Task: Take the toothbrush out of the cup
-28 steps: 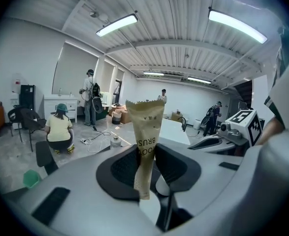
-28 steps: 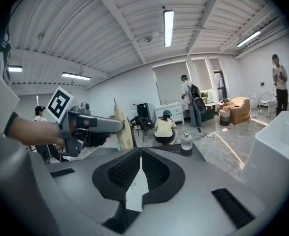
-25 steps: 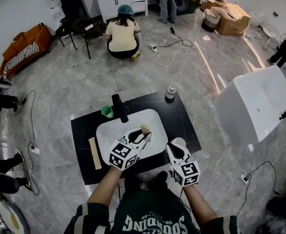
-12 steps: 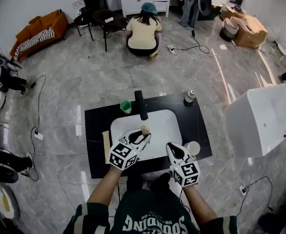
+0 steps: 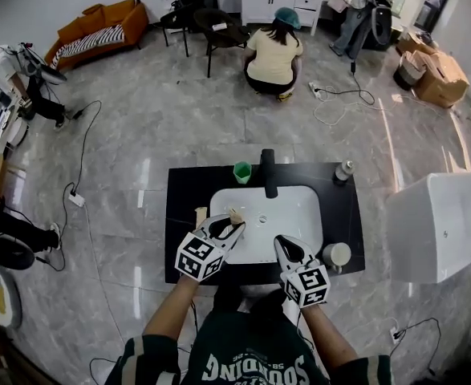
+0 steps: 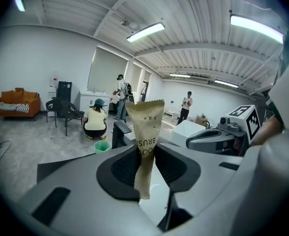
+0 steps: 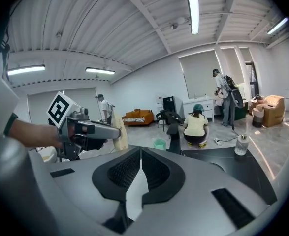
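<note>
My left gripper [image 5: 233, 220] is shut on a tan paper toothbrush packet [image 5: 237, 214] and holds it upright over the front left part of the white sink [image 5: 287, 215]. In the left gripper view the packet [image 6: 146, 141] stands pinched between the pads, its printed top sticking up above them. My right gripper [image 5: 285, 243] hovers at the sink's front edge, shut with nothing in it [image 7: 140, 168]. A green cup [image 5: 242, 172] stands behind the sink beside the black faucet [image 5: 269, 172]. Near the counter's front right corner is a white cup [image 5: 336, 254].
The sink sits in a black counter [image 5: 185, 215]. A tan strip [image 5: 201, 213] lies on the counter left of the sink, and a small bottle [image 5: 344, 170] stands at its back right. A white tub [image 5: 444, 223] is on the right. People and cables occupy the floor beyond.
The counter has slid right and up in the head view, so both grippers now stand nearer the sink's left front. The packet stays clamped in the left gripper.
</note>
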Demonstrator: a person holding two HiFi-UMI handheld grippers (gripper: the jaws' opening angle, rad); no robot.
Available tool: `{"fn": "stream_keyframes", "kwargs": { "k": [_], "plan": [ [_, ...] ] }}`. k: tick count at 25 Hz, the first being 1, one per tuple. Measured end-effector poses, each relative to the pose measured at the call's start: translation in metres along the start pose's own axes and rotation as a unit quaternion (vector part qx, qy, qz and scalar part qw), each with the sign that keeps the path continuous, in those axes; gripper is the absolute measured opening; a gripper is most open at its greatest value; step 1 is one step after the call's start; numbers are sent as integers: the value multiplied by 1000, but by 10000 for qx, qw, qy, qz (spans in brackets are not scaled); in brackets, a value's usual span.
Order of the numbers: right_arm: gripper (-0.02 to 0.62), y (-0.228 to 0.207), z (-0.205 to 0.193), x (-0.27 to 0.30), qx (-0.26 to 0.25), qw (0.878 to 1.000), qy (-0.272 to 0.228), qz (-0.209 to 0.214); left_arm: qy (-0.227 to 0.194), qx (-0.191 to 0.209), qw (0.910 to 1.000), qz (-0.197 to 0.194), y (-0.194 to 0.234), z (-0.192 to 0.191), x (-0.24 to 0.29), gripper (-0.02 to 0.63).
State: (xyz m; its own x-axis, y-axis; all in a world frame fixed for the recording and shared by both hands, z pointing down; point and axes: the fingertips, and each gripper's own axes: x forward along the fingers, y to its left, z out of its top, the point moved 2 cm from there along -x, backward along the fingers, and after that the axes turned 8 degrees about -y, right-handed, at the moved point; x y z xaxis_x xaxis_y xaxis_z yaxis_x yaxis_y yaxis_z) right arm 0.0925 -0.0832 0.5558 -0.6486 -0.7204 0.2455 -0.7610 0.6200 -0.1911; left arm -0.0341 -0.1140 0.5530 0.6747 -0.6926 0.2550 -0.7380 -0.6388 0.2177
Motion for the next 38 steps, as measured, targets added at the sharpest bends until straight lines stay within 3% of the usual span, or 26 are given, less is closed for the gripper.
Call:
{"fn": "stream_keyframes", "kwargs": {
  "k": [8, 18, 29, 38],
  "plan": [
    [43, 53, -4, 47, -71, 9984, 120, 545, 66, -187, 9977, 650, 53, -16, -69, 106],
    [43, 117, -6, 101, -252, 9907, 198, 1321, 228, -394, 9886, 1438, 105, -41, -148, 106],
    [43, 163, -18, 125, -416, 9777, 454, 2010, 714, -850, 9720, 2069, 112, -96, -205, 106],
    [43, 169, -21, 131, -482, 9758, 543, 2062, 1151, -1050, 9607, 2297, 120, -153, -218, 106]
  ]
}}
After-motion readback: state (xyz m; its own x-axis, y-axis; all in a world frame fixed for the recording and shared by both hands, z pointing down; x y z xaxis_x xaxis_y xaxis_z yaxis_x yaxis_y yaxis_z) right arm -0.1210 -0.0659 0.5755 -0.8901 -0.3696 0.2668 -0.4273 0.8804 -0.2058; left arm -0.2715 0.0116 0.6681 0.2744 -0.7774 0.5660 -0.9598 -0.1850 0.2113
